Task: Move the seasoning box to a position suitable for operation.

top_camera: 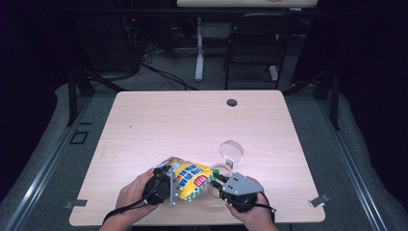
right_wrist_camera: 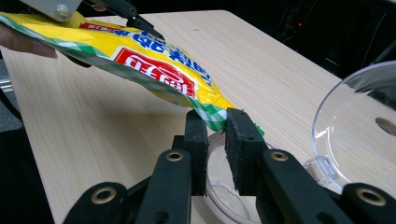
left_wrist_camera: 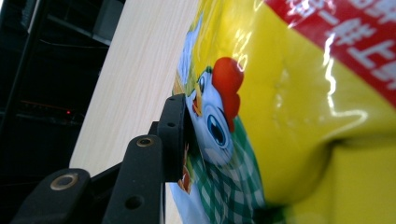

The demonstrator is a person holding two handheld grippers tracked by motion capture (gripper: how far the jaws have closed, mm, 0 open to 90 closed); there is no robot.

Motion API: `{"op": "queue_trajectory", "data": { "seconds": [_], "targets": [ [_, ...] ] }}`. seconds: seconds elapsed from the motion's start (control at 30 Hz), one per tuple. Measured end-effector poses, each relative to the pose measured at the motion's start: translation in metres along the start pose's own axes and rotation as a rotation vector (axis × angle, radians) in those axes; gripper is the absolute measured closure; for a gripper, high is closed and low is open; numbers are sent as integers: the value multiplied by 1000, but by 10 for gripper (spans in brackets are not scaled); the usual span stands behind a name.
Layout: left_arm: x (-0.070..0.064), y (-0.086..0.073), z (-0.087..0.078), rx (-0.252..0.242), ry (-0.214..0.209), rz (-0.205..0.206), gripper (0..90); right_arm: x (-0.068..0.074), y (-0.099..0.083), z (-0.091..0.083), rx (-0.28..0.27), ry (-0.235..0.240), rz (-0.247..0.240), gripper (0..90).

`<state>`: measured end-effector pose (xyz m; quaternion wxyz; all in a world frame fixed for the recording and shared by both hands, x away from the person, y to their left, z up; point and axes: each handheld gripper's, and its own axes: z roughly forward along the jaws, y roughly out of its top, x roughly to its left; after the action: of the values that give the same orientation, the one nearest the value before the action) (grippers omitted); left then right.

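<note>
The light wooden table [top_camera: 192, 120] holds everything near its front edge. Two hands reach in there, and between them a yellow snack bag [top_camera: 190, 179] hangs above the table. The left gripper [top_camera: 166, 185] pinches its left end. The right gripper [right_wrist_camera: 216, 122] pinches its green corner. A clear round container [top_camera: 230, 155] with its lid up stands just right.

table: my light wood desk [top_camera: 192, 120], round cable hole [top_camera: 232, 102] at far edge | floor: grey carpet [top_camera: 48, 159], cables [top_camera: 159, 72] trailing far left | far: black chair [top_camera: 252, 43], white table leg [top_camera: 199, 48] | light: bright on desk, room dark around me
</note>
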<state>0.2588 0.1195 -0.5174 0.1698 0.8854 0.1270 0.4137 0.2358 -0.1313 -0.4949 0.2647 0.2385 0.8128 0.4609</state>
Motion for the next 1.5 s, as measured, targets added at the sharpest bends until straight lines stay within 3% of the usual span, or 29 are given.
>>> {"op": "queue_trajectory", "data": {
  "seconds": [0.17, 1.0, 1.2, 1.5],
  "targets": [
    [2, 4, -3, 15, 30, 40, 645, -1, 0, -1, -4, -1, 4, 789],
    [6, 12, -13, 51, 129, 144, 645, 0, 1, -1, -11, -4, 8, 788],
    [7, 13, -13, 70, 136, 178, 646, 2, 1, 1, 10, -15, -23, 801],
    [6, 13, -12, 75, 139, 174, 646, 7, 2, 3, 36, -49, -87, 820]
  ]
}}
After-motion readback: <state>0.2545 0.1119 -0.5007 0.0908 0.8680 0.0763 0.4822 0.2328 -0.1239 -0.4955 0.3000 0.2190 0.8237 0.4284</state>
